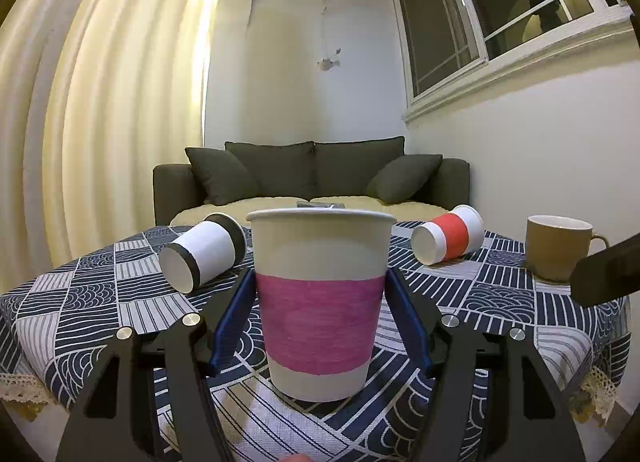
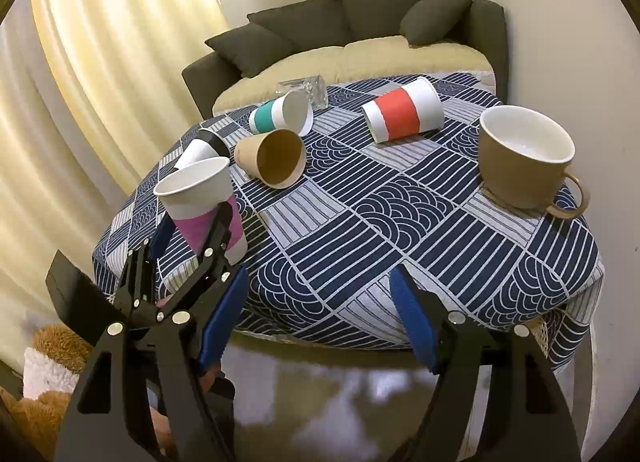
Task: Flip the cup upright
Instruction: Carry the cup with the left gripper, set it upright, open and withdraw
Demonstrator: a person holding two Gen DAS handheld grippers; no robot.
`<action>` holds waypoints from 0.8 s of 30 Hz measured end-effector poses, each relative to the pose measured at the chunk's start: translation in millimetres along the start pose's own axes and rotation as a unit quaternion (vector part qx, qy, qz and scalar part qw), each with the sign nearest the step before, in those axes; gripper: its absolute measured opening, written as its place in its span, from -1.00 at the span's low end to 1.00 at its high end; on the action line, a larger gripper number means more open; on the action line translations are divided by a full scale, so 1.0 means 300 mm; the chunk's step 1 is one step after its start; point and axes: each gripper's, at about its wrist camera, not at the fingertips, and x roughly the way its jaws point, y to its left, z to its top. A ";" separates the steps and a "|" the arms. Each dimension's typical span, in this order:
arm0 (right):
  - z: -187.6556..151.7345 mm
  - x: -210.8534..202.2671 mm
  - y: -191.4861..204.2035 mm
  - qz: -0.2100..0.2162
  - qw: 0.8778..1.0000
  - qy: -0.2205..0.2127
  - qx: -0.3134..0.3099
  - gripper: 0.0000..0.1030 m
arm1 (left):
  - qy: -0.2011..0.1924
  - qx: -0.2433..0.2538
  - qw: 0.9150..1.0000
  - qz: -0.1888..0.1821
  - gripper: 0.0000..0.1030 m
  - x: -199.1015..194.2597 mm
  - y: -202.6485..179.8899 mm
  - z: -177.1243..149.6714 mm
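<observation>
A white paper cup with a pink band point(image 1: 320, 302) stands upright on the patterned tablecloth point(image 1: 120, 302), between the blue pads of my left gripper point(image 1: 320, 282). The pads sit at its sides; I cannot tell whether they press it. In the right wrist view the same cup point(image 2: 200, 202) is at the table's left edge with the left gripper point(image 2: 192, 230) around it. My right gripper point(image 2: 320, 302) is open and empty, off the table's near edge.
On their sides lie a black-banded cup point(image 1: 204, 254), a red-banded cup point(image 2: 404, 112), a teal-banded cup point(image 2: 280, 114) and a brown cup point(image 2: 272, 158). A brown mug point(image 2: 520, 158) stands upright at the right. A clear glass point(image 2: 308, 90) sits at the far edge. A sofa point(image 1: 312, 178) is behind.
</observation>
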 end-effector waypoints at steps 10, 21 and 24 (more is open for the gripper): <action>0.000 -0.002 0.005 0.001 1.000 -0.001 -0.003 0.41 | 0.019 -0.011 1.000 -0.003 0.27 0.002 0.018 -0.007; -0.001 -0.013 0.006 0.001 1.000 -0.007 -0.006 0.41 | 0.025 -0.012 1.000 -0.005 0.64 -0.006 0.027 0.005; 0.002 -0.028 0.001 0.007 1.000 -0.019 -0.002 0.41 | 0.027 -0.009 1.000 -0.006 0.74 -0.018 0.032 0.011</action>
